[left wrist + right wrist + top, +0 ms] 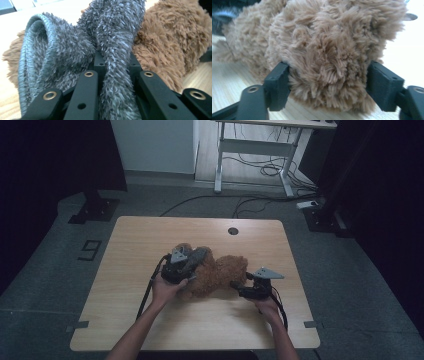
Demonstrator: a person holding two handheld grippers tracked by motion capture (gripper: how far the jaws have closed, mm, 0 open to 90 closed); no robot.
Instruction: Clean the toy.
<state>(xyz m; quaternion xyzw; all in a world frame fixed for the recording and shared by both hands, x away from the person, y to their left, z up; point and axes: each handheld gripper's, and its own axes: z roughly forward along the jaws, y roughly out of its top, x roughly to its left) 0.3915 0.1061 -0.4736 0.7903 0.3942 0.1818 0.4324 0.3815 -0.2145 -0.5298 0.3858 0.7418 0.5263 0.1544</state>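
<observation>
Brown plush toy [220, 276] lies mid-bench [150, 240], long axis running left-right between both grippers. Grey fuzzy cloth [117, 50] at toy's left end, pinched tight in left gripper [186, 268]. Right gripper [237, 285] at toy's right end, jaws wide, straddling brown fur [329, 57], seemingly without squeezing.

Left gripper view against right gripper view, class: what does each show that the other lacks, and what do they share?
Left gripper view alone: a fuzzy grey fabric strip pinched between the left gripper, jaws shut on it. Right gripper view alone: the right gripper, its wide jaws flanking the fur, and a round metal disc. Both: the fluffy brown plush toy on the pale wooden table.
</observation>
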